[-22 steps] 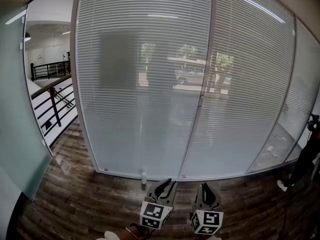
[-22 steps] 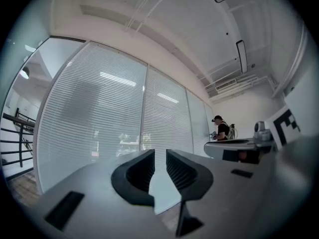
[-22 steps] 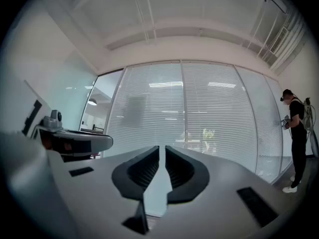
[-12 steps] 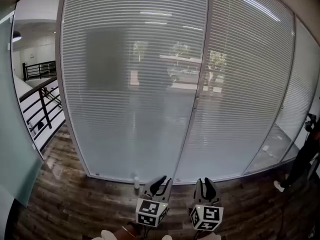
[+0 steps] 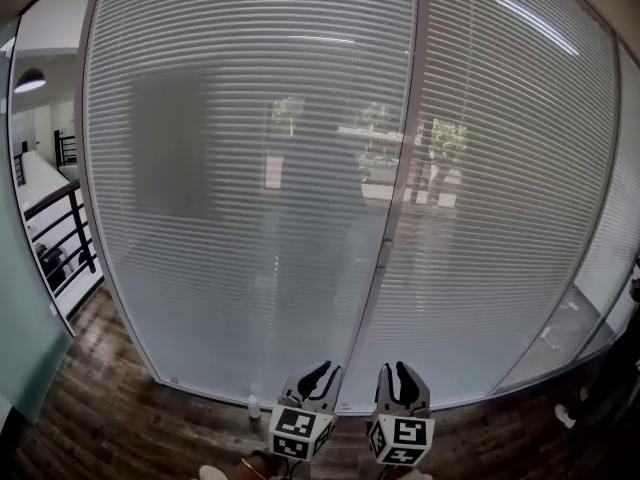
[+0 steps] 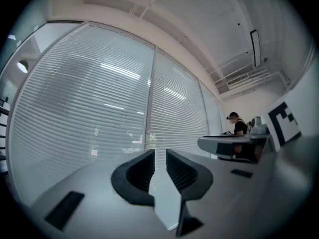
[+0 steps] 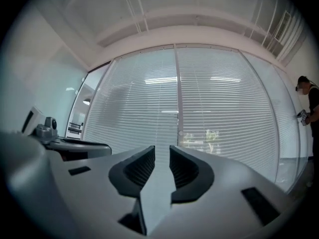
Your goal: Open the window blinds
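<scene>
Hand-held grippers before lowered window blinds (image 5: 250,168).
The left hand-held gripper (image 5: 320,371) and right hand-held gripper (image 5: 397,368) are held side by side, jaws slightly parted, nothing gripped.

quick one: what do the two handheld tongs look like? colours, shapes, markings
The left tongs and right tongs match. Both have pale grey bodies ending in two black curved tips with ribbed inner faces. Each carries a white cube printed with black square markers, left and right. No cables show, and sleeves can't be made out.
</scene>
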`<state>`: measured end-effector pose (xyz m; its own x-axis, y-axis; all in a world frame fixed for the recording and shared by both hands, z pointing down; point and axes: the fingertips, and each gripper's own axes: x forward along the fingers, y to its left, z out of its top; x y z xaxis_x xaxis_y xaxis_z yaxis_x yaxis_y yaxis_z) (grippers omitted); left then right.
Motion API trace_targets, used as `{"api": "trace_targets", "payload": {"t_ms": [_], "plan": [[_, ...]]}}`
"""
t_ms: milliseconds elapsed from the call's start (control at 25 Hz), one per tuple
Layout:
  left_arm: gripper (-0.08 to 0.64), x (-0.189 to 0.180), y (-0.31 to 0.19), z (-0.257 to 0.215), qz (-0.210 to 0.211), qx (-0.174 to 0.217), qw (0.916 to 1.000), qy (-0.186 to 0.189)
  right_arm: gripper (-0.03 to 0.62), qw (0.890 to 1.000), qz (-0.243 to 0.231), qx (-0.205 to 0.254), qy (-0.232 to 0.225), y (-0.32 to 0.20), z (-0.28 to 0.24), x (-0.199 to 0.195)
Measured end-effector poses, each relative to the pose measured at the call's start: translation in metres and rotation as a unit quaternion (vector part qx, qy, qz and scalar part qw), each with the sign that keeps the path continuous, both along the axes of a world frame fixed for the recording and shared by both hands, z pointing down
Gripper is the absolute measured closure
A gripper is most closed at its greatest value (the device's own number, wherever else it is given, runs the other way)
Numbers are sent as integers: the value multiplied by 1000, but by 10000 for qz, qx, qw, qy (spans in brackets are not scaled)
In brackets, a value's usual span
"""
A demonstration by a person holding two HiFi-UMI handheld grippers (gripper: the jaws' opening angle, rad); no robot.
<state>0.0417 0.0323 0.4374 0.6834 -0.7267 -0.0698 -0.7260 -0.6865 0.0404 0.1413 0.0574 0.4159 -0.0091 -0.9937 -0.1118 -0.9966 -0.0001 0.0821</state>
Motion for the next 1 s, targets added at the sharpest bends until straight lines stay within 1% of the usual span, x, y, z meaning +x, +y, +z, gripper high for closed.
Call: {"api": "trace_targets", "payload": {"t_ms": [160, 320, 440, 560, 640, 680, 760, 840, 920, 1000], "plan": [[502, 33, -65, -4, -175, 41, 9998, -68, 512, 10000, -52, -21, 16, -73, -11, 39], [502, 52, -127, -18, -184, 131, 9997, -17, 512, 9999, -23, 4, 97, -156, -30, 61], [502, 62, -175, -23, -193, 167, 9997, -46, 512, 9991, 64, -256, 325, -225, -38, 70], [502, 76, -222, -26, -43, 216, 9998, -31, 512, 9957, 229, -586, 682, -293, -41, 83], [502, 86, -254, -27, 93, 252, 9996, -23, 512, 9912, 464, -685, 1038, -330, -48, 94], [502, 89, -268, -28, 164, 247, 9996, -1, 512, 9872, 596, -746, 1280, -346, -50, 98], [502, 93, -293, -31, 247, 217, 9994, 75, 512, 9763, 784, -891, 1809, -371, -53, 103], [502, 96, -313, -33, 246, 117, 9995, 147, 504, 9668, 850, -965, 2206, -390, -57, 104], [502, 101, -327, -36, 254, -18, 9994, 219, 492, 9613, 891, -1018, 2399, -398, -59, 104], [502, 106, -335, -37, 260, -58, 9992, 284, 489, 9585, 920, -1041, 2488, -399, -58, 104]]}}
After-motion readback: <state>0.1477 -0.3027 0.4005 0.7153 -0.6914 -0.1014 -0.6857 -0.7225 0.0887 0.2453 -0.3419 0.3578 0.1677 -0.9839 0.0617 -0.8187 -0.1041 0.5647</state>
